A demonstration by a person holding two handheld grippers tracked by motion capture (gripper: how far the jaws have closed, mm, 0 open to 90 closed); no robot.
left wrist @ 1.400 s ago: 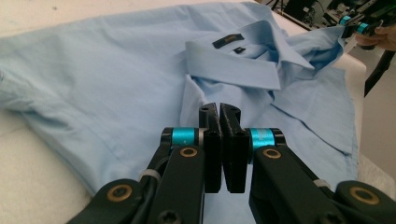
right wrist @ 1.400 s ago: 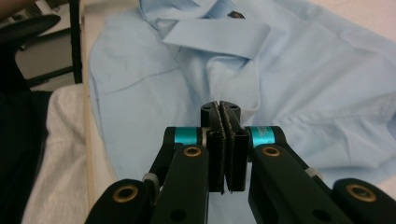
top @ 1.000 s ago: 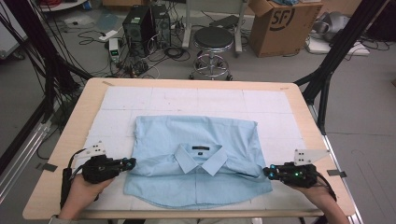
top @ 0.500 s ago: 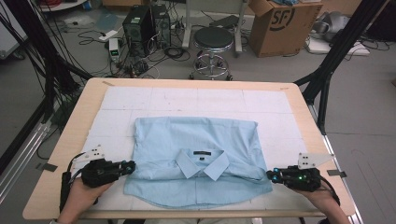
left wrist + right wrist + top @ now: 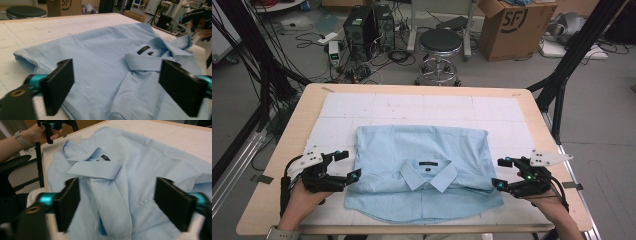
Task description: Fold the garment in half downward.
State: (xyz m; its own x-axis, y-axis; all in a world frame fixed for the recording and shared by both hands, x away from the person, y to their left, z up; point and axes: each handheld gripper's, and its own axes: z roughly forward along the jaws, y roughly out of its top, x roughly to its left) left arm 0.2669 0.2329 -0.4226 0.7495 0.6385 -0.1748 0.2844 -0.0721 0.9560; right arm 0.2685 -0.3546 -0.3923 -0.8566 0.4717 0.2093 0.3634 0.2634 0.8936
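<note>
Table (image 5: 277,200): folded shirt (image 5: 422,175), grippers apart

I read "SF" in black letters on the cardboard box (image 5: 512,27) behind the table. The shirt's collar label (image 5: 143,50) is too small for me to read.

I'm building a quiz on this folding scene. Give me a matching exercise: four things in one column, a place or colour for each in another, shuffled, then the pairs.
Things:
1. shirt
2. stool
3. cardboard box
4. left gripper

Places or colours:
A. brown, on the floor beyond the table's far right corner
B. light blue, folded on the table
C. at the shirt's left edge, jaws open
D. round black seat, on the floor behind the table

Pairs: 1-B, 2-D, 3-A, 4-C
</note>
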